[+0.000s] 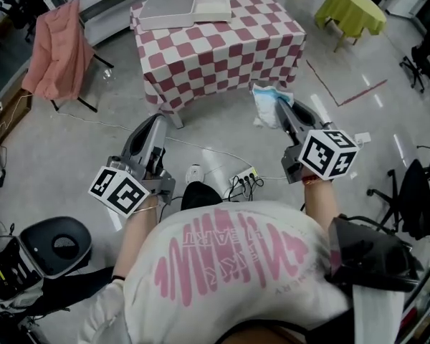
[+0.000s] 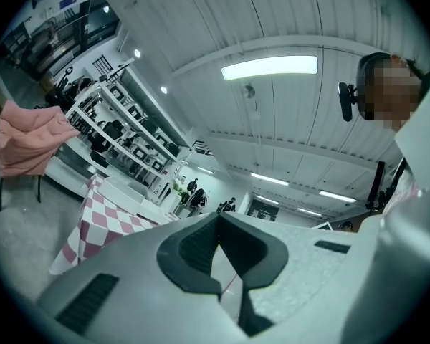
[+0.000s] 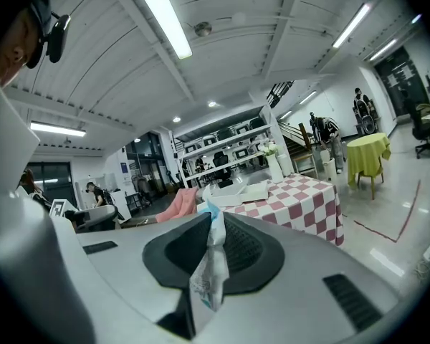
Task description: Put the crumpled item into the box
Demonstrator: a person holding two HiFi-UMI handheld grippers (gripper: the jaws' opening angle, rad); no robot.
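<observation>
My right gripper [image 1: 279, 110] is shut on the crumpled white and blue item [image 1: 264, 104], which hangs in the air in front of the checked table [image 1: 222, 52]. In the right gripper view the crumpled item [image 3: 209, 264] is pinched between the dark pads, and the gripper [image 3: 213, 217] points towards the table. A shallow grey box [image 1: 168, 11] lies on the table's far left, with a white flat piece [image 1: 213, 9] next to it. My left gripper [image 1: 159, 122] is shut with nothing in it and hangs over the floor, short of the table's near left corner. Its tips meet in the left gripper view [image 2: 217, 219].
A pink cloth [image 1: 54, 45] hangs over a chair at the far left. A round table with a yellow-green cloth [image 1: 351, 9] stands at the far right. A power strip with cables [image 1: 245, 176] lies on the floor between the grippers. A black seat [image 1: 57, 244] is at the near left.
</observation>
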